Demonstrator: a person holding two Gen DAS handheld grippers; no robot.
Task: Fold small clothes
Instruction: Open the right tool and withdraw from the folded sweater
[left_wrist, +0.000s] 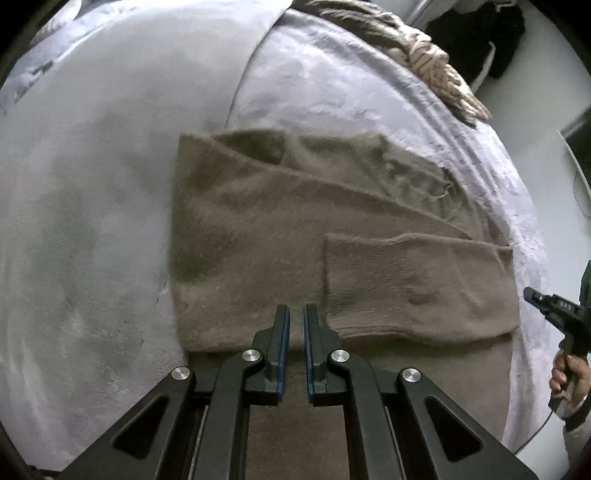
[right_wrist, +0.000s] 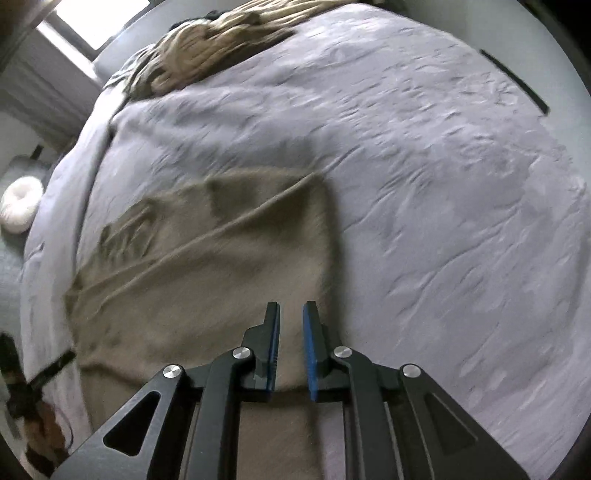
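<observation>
Both tools nearly pressed together, nothing pinched: left tool (left_wrist: 296, 312), right tool (right_wrist: 291, 310). Sweater (left_wrist: 295, 229) sleeve fold on bed (left_wrist: 92, 221) could be dragged open if snagged.

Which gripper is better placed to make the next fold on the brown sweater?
Probably left. The left gripper hangs over the sweater by its folded sleeve; the right gripper sits at the sweater's edge, nearer the grey blanket.

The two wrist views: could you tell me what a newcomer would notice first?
A brown sweater lies partly folded in the middle of the pale bedspread, one sleeve laid across its near right. A tan striped cloth is bunched at the bed's far edge.
</observation>
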